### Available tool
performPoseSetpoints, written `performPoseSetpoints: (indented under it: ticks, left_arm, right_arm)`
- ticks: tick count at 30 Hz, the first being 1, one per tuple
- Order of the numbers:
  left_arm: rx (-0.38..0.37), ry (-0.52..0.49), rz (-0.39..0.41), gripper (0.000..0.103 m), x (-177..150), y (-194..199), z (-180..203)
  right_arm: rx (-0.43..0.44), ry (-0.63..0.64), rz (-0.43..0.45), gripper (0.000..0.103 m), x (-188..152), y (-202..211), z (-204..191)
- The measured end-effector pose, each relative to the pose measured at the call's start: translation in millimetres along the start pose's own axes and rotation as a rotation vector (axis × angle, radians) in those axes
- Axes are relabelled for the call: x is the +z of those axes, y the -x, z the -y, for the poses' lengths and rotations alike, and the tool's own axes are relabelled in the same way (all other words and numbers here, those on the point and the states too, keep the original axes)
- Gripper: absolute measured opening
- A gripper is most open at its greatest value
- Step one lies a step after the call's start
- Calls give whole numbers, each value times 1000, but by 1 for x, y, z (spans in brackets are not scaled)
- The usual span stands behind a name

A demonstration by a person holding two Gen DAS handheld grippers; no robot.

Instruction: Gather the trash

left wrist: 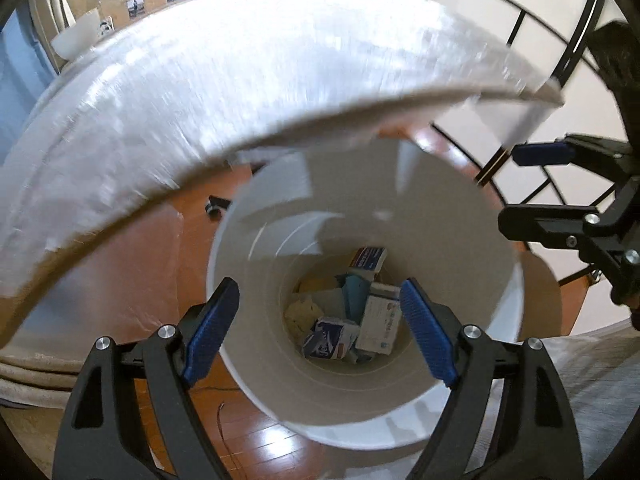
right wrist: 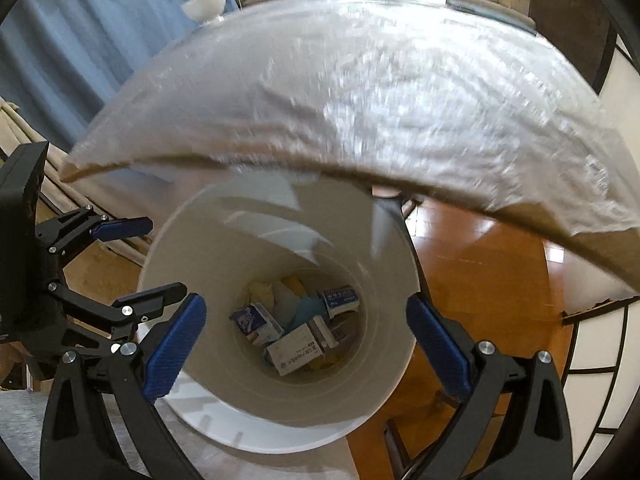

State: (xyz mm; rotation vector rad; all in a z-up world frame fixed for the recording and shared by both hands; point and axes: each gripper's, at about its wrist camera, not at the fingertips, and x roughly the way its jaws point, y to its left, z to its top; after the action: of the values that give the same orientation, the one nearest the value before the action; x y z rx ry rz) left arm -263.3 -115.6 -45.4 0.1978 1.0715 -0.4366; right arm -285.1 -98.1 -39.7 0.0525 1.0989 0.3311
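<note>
Here, both the left gripper (left wrist: 320, 330) and right gripper (right wrist: 306, 346) hang with jaws apart and empty above the round white plastic bin (right wrist: 192, 248), where small cardboard boxes (right wrist: 294, 350) lie at the bottom. Risk: the plastic-covered table edge (left wrist: 280, 136) overhangs the rim and could snag a rising gripper.

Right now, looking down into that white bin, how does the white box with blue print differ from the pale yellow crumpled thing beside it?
The white box is a stiff rectangular carton with sharp edges; the yellow crumpled piece is soft and shapeless. The box carries blue printed text, while the yellow piece looks plain. The box lies tilted on other trash; the yellow piece sits low against the bin wall. Both lie at the bottom, untouched by either gripper.
</note>
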Motion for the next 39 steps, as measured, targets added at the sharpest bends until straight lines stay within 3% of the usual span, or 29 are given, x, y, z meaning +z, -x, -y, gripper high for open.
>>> performPoseSetpoints:
  ticks: [6, 7, 13, 15, 20, 26, 32, 38, 39]
  left_arm:
    - [16, 69, 165, 84, 37, 62, -22]
    - [36, 91, 193, 91, 46, 68, -31]
    - [152, 175, 300, 95, 104, 68, -87]
    - [197, 205, 296, 95, 127, 54, -114]
    - [228, 305, 254, 95, 168, 13, -172]
    - [244, 378, 222, 95, 194, -19, -218]
    - [259, 439, 204, 95, 204, -35, -240]
    - [292, 432, 166, 95, 205, -44, -242]
    - [309, 427, 151, 99, 205, -46, -241]
  right_arm:
    - [-32, -13, 150, 99, 33, 47, 7]
    - [-51, -18, 173, 99, 43, 52, 12]
    - [-193, -67, 258, 98, 112, 50, 68]
    - [-224, -92, 257, 98, 136, 41, 92]
    - [-248, -190, 231, 98, 182, 19, 153]
    - [-320, -213, 202, 98, 213, -9, 192]
    - [-341, -225, 193, 98, 233, -26, 215]
    - [-364, -223, 176, 98, 239, -39, 227]
    - [-366, -222, 175, 99, 239, -40, 227]
